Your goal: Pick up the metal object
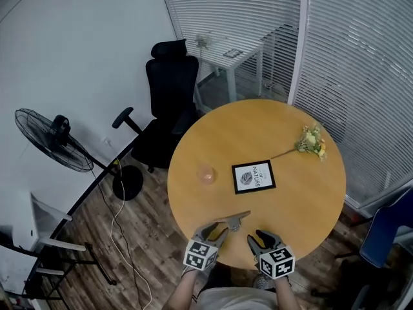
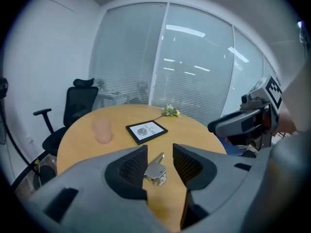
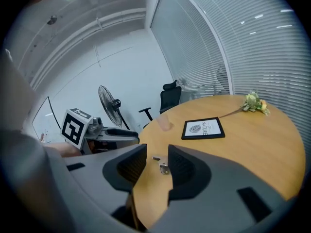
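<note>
Metal object (image 2: 155, 170) between open left gripper (image 2: 159, 148) jaws, tiny overhead

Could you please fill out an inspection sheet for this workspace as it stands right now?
Surface: round wooden table, carrying four things.
Job's things: small silver metal object lies on the table by its near edge, not gripped.
Clutter: black-framed picture, translucent pink cup, yellow flower sprig.
Grippers: left gripper open, with the metal object showing in the gap between its jaws; right gripper open, holding nothing.
Cables: white cable loose on the wooden floor.
Surroundings: black office chair, black floor fan, blue chair, glass wall with blinds.
</note>
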